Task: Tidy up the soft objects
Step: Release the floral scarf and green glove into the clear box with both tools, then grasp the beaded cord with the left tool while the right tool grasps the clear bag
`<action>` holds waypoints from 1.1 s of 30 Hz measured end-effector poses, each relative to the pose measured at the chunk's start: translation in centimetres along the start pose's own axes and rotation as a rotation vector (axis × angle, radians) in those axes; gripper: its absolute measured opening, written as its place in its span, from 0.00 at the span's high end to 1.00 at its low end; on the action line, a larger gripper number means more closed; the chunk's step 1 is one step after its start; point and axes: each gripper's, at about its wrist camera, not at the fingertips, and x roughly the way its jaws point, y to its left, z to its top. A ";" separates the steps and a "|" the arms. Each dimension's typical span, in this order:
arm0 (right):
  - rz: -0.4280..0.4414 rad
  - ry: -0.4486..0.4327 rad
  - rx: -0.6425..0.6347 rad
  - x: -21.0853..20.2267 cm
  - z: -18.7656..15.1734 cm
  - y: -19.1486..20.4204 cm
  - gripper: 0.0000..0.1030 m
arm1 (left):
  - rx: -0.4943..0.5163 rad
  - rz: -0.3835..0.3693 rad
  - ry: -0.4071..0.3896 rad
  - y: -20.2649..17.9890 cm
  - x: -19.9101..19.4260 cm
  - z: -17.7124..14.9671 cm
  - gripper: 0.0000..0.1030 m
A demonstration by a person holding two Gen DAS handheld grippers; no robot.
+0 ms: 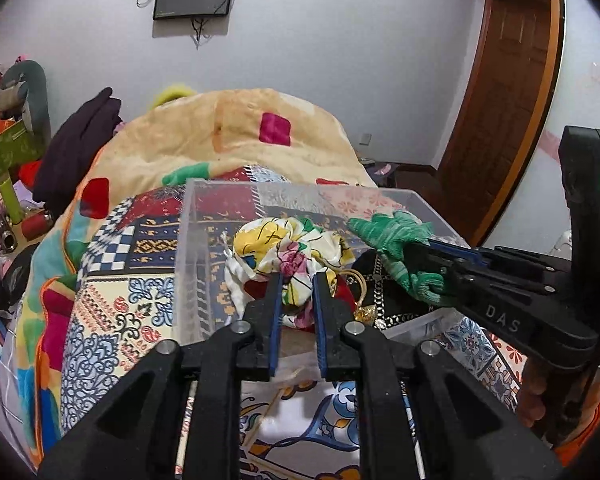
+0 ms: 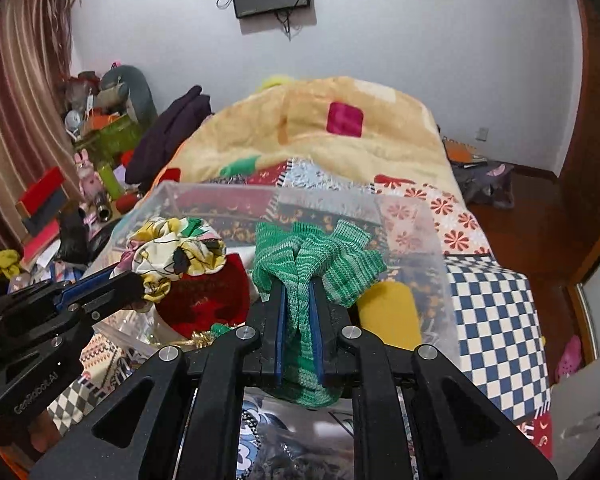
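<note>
A clear plastic bin [image 1: 204,200] [image 2: 416,216] stands on the patterned bed. My left gripper [image 1: 297,276] is shut on a floral yellow and white cloth bundle [image 1: 292,246] and holds it over the bin; the bundle also shows in the right wrist view [image 2: 172,254]. My right gripper [image 2: 299,284] is shut on a green knitted cloth [image 2: 316,258] and holds it over the bin's right side; the green cloth also shows in the left wrist view [image 1: 396,236]. A red cloth [image 2: 208,300], a yellow item [image 2: 388,312] and a black item [image 1: 384,292] lie inside the bin.
A beige quilt [image 1: 228,128] is heaped at the far end of the bed. A cluttered side table [image 2: 84,168] stands at the left with boxes and toys. A wooden door [image 1: 504,92] is at the right. A dark garment [image 1: 84,140] lies beside the quilt.
</note>
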 end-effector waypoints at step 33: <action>-0.061 -0.196 -0.023 -11.0 -2.2 0.6 0.11 | 0.045 -0.007 -0.138 -3.0 -9.4 -0.8 0.11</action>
